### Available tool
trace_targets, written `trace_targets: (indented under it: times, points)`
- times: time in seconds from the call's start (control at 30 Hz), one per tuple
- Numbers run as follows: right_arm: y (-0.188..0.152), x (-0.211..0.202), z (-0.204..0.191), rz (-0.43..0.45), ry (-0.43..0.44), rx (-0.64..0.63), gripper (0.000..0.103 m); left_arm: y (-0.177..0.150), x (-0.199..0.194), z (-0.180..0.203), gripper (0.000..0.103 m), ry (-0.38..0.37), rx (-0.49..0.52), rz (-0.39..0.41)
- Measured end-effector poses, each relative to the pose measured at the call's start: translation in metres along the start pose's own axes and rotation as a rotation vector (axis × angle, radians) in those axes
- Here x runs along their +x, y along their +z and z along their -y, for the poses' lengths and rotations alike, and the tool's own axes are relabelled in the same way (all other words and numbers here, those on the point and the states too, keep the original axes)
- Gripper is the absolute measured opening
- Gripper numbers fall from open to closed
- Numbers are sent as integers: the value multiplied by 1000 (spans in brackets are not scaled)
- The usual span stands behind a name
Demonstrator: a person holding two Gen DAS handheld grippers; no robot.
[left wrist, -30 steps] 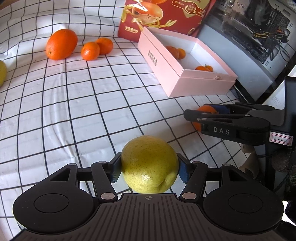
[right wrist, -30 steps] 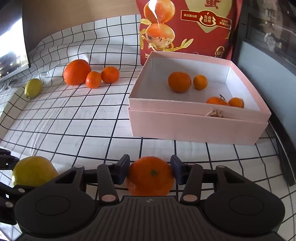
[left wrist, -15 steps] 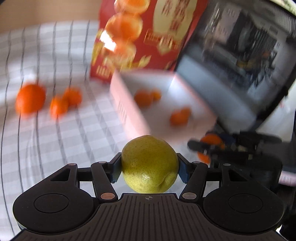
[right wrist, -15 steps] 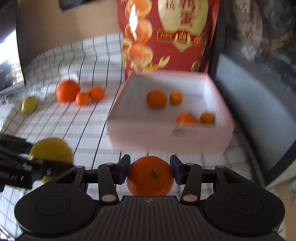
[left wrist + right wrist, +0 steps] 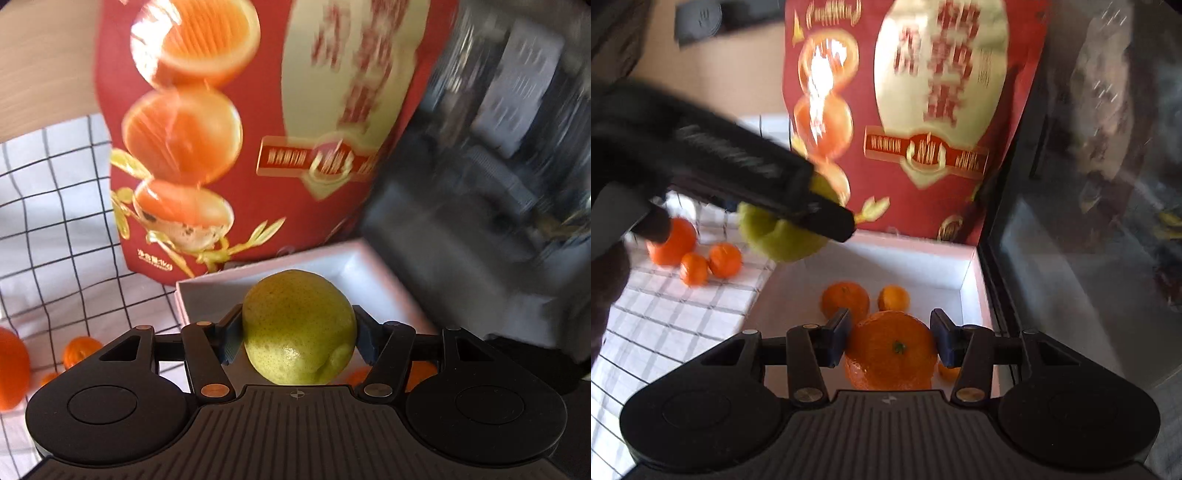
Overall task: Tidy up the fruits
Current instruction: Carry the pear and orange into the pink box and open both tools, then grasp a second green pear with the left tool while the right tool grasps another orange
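Observation:
My left gripper (image 5: 298,328) is shut on a yellow-green lemon (image 5: 299,326) and holds it above the near-left corner of the pink box (image 5: 325,266). In the right wrist view the left gripper (image 5: 798,210) and its lemon (image 5: 775,236) show blurred at upper left. My right gripper (image 5: 890,338) has its jaws slightly apart around an orange (image 5: 891,350), with a gap at the left pad, over the box (image 5: 916,258). Two oranges (image 5: 846,299) (image 5: 894,298) lie inside the box.
A red snack bag (image 5: 916,110) stands behind the box. A dark glass-fronted case (image 5: 1089,221) rises at the right. Three oranges (image 5: 694,254) lie on the checked cloth (image 5: 665,325) to the left; some also show in the left wrist view (image 5: 11,369).
Both grippers rose and moved forward over the pink box. The right jaws have opened slightly off the orange. The left still holds the lemon.

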State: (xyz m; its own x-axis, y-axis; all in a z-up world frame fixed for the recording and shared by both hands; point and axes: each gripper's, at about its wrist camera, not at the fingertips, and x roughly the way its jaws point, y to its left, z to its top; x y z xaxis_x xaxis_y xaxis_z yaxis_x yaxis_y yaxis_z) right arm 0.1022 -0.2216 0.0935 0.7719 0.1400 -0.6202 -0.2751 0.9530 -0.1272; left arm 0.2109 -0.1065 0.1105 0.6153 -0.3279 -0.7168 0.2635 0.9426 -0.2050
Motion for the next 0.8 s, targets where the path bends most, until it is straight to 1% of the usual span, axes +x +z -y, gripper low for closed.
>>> trace_targets:
  times: [0.07,0.13,0.2,0.3,0.33,0.4,0.43,0.47,0.5,0.53,0.6,0.63,0.73,0.8]
  points:
    - [-5,12,-2,-30,9,-26,47,-2,18,3,66,31,37,-43]
    - [-9,22,-3,-57,25,-42,47,-4,32,3,66,30,44,-81]
    - [-11,31,-3,-82,39,-46,47,-7,39,4,66,20,57,-100]
    - [-13,35,-5,-75,48,-62,48,-12,38,11,67,31,116,-70]
    - [-13,36,-6,-76,46,-73,49,-12,36,13,64,31,124,-62]
    - [-13,40,-9,-82,44,-90,52,-10,30,13,62,21,115,-35]
    - [-13,42,-9,-96,53,-87,52,-10,24,10,62,15,101,-11]
    - [-13,44,-13,-115,46,-100,55,-9,19,7,62,12,86,14]
    - [-15,42,-16,-89,21,-115,56,-9,14,4,62,13,70,39]
    - [-15,42,-16,-87,17,-109,57,-10,7,0,61,16,50,62]
    - [-15,40,-14,-94,42,-80,60,-14,-7,-13,60,21,-12,100]
    - [-15,37,-14,-89,39,-73,60,-18,-17,-21,59,18,-49,115]
    - [-15,26,-13,-63,33,-52,60,-41,-49,-45,58,14,-152,163]
    - [-14,18,-13,-54,32,-42,60,-61,-69,-60,58,45,-201,175]
